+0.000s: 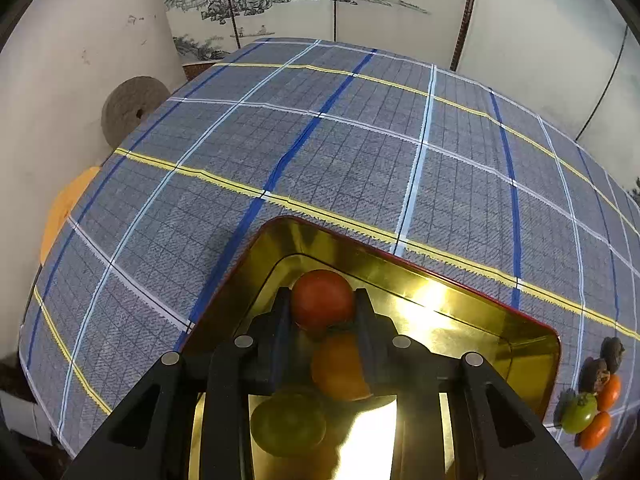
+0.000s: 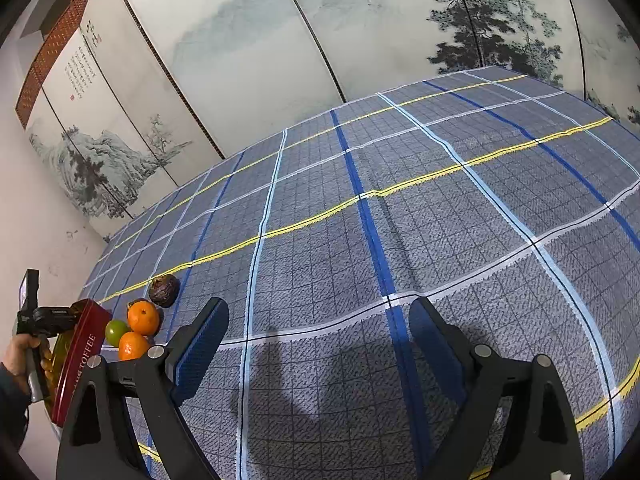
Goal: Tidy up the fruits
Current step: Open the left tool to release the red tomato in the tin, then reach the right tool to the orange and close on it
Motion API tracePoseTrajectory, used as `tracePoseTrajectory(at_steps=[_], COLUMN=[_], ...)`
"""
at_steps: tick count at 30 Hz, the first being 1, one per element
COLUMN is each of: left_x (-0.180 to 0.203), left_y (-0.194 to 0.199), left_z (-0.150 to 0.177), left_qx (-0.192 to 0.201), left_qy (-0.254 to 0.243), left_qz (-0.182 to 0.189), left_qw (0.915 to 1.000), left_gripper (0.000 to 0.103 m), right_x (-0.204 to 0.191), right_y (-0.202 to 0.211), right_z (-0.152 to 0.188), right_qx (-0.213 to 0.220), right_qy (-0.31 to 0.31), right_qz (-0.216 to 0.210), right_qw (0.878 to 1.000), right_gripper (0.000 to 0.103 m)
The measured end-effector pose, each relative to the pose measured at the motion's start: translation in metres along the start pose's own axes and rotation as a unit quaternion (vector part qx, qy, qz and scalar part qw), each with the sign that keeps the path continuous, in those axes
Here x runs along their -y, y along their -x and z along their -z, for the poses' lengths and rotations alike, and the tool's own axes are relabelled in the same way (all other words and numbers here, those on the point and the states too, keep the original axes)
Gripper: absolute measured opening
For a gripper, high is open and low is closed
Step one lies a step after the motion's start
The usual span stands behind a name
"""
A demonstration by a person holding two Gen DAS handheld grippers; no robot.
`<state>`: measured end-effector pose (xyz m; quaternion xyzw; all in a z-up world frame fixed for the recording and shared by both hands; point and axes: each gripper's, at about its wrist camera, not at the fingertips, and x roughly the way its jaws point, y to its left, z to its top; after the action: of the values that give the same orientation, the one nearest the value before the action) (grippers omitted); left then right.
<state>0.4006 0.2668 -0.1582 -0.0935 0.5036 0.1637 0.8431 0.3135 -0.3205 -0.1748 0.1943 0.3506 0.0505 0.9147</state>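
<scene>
Red fruit (image 1: 322, 300) sits pinched in the left gripper's (image 1: 323, 306) jaws, over the gold-lined tin (image 1: 460, 312). Right gripper (image 2: 316, 332) hovers above the plaid table (image 2: 400, 200), jaws spread wide and empty; more fruits (image 2: 143, 317) wait right of the tin.

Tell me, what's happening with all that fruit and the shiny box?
A person is sorting fruit with two hand-held grippers. The left gripper is pinching a red fruit above the gold-lined tin, where an orange fruit and a green fruit already lie. The right gripper is open and holds nothing, above the checked tablecloth. More fruits wait beside the tin, including a dark brown one.
</scene>
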Motion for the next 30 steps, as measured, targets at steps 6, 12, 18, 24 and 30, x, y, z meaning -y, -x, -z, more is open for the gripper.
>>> tracePoseTrajectory(at_steps=[6,12,18,24,30], left_x=[-0.005,-0.02,-0.037,-0.073,-0.111], left_y=[0.001,0.022,0.091,0.173,0.208], left_z=[0.002,0.01,0.041,0.12,0.218], left_qx=[0.002,0.024,0.098,0.173,0.211], left_qy=[0.0,0.02,0.024,0.008,-0.004], left_qz=[0.005,0.047,0.109,0.16,0.143], left_qw=[1.0,0.9984,0.9889,0.9717,0.9669], left_gripper=[0.033,0.068,0.069,0.082,0.082], right_x=[0.001,0.003,0.005,0.0,-0.037], right_y=[0.0,-0.001,-0.004,-0.008,-0.005], right_z=[0.0,0.0,0.0,0.0,0.01], right_qx=[0.001,-0.002,-0.01,-0.019,-0.024], right_qy=[-0.002,-0.006,-0.01,0.001,0.072], right_qz=[0.002,0.005,0.012,0.027,0.041], right_qw=[1.0,1.0,1.0,0.999,0.996], right_gripper=[0.09,0.09,0.09,0.09,0.09])
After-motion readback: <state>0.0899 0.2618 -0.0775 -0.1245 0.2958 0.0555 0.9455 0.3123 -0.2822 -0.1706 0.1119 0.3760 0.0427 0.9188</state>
